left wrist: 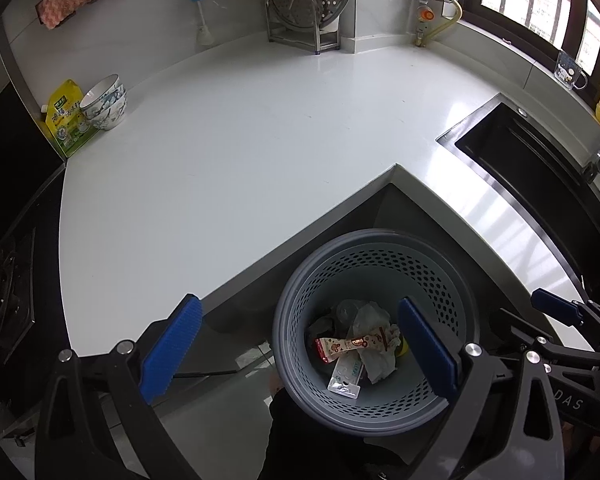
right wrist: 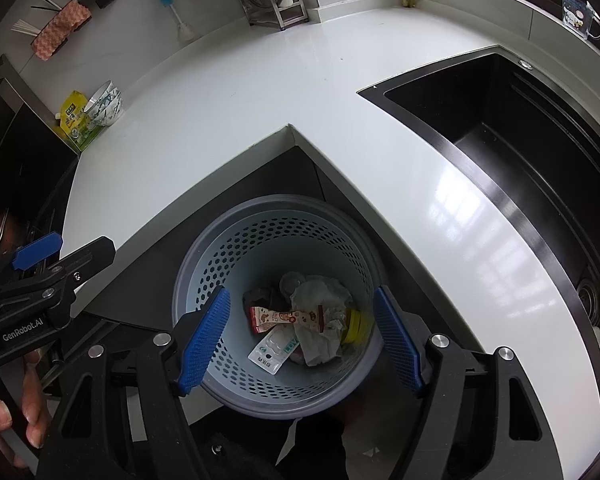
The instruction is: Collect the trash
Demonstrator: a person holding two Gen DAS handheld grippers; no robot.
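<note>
Grey perforated plastic bin [right wrist: 278, 308] already holds crumpled tissue [right wrist: 320, 320] and wrappers; the white stone counter [right wrist: 228, 120] looks cleared. Left gripper [left wrist: 300, 348] and right gripper [right wrist: 302, 340] both gape wide, holding nothing, so the collecting seems nearly done.

Wrappers [right wrist: 288, 316] lie in bin [right wrist: 204, 248] below countertop [right wrist: 220, 120].

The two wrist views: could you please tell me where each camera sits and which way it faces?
Left wrist: on the left claw, looking steeply down at the trash basket below the counter corner; its open blue pads frame it.
Right wrist: on the right claw, same downward aim; fingers show at left.
Shared: basket, white counter, sink, each other's claw.
</note>
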